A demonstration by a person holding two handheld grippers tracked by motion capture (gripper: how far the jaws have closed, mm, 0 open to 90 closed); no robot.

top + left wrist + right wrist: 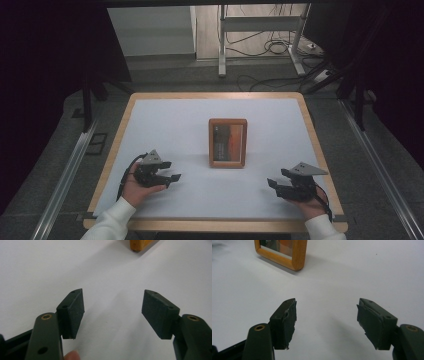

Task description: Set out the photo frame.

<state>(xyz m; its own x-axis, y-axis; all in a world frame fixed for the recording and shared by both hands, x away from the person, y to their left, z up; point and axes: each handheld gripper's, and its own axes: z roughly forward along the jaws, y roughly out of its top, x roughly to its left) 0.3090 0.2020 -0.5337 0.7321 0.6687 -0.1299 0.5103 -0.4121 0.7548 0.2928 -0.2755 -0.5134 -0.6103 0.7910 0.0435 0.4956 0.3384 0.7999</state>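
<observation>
A wooden picture frame (227,142) stands upright in the middle of the white table top (200,115), its glass front towards me. My left gripper (172,179) rests low at the front left, held in a white-sleeved hand, jaws apart with nothing between them. In the left gripper view its black pads (72,312) frame bare table, and a corner of the frame (140,244) shows at the top. My right gripper (272,186) sits at the front right, open and empty. The right gripper view has the frame's lower corner (295,257) ahead, well beyond the right gripper's gap (327,322).
The table has a light wooden rim (117,135). Metal rails (65,180) run along the floor on both sides. Behind the table stand a metal stand leg (222,45) and loose cables (275,47) on the floor.
</observation>
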